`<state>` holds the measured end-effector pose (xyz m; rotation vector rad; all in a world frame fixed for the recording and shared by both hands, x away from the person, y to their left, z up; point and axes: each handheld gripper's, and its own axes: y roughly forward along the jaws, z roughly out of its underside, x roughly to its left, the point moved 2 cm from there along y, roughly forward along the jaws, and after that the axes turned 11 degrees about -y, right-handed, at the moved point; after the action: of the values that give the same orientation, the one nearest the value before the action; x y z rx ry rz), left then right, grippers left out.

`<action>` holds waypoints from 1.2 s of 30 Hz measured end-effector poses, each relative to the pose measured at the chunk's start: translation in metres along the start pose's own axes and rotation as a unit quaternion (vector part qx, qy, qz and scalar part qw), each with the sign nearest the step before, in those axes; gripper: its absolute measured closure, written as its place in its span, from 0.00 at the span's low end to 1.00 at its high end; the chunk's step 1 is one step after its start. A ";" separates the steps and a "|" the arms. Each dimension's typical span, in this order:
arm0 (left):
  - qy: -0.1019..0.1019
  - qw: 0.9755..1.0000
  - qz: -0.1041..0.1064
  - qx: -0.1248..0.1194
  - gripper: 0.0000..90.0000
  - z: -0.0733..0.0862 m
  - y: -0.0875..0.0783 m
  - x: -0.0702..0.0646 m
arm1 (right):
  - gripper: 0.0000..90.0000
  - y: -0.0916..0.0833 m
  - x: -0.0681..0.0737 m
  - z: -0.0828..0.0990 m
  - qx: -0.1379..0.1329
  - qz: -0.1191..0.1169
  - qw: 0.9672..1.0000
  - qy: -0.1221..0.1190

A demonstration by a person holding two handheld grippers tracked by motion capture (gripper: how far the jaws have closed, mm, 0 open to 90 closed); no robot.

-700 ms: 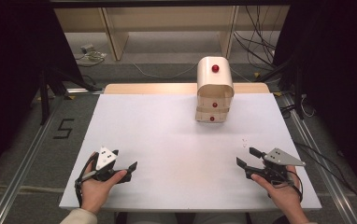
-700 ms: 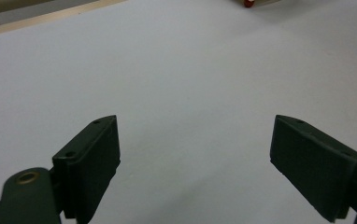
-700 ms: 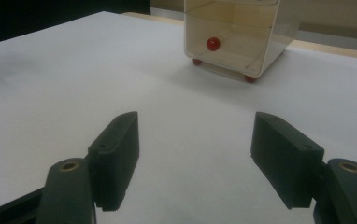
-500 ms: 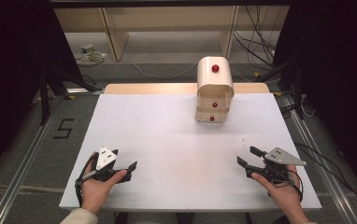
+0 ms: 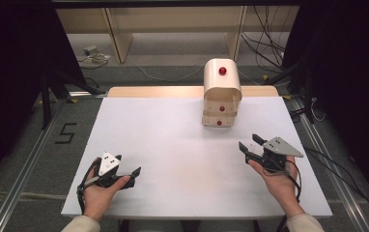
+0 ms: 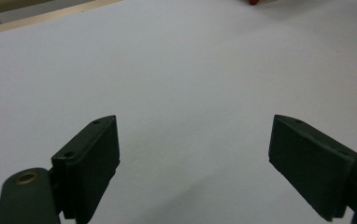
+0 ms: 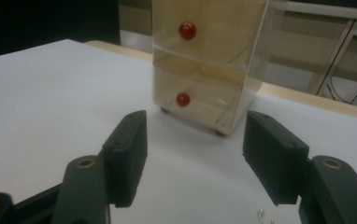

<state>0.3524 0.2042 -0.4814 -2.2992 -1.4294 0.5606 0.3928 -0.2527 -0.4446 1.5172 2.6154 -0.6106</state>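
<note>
High view: cream drawer unit with red knobs upright near counter far edge, right of centre. Left hand-held gripper low near front-left corner, jaws wide, nothing between. Right hand-held gripper near right edge, jaws wide, empty, aimed at drawer unit, well apart from it. Right gripper view: two drawer fronts face jaws.

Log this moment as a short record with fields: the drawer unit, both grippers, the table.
drawer unit: cream, stacked drawers with red knobs, all shut, upright at the table's far edge
right gripper: open, nothing between the jaws, aimed at the drawer unit, apart from it
left gripper: open, nothing held, low over the near left of the table
table: white top
</note>
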 end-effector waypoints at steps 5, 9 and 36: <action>-0.002 1.000 0.001 0.002 0.18 0.001 0.001 0.001 | 0.50 0.023 0.000 -0.016 -0.013 0.021 1.000 -0.002; -0.004 1.000 0.002 0.003 0.18 0.001 0.001 0.001 | 0.52 0.040 0.005 -0.025 -0.015 0.033 0.999 -0.008; -0.010 1.000 0.003 0.004 0.18 0.003 0.004 0.002 | 0.66 0.108 0.021 -0.045 -0.016 0.119 0.993 -0.002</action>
<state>0.3547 0.2051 -0.4857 -2.2980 -1.4277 0.5919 0.4796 -0.1714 -0.4412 1.7785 2.3762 -0.5456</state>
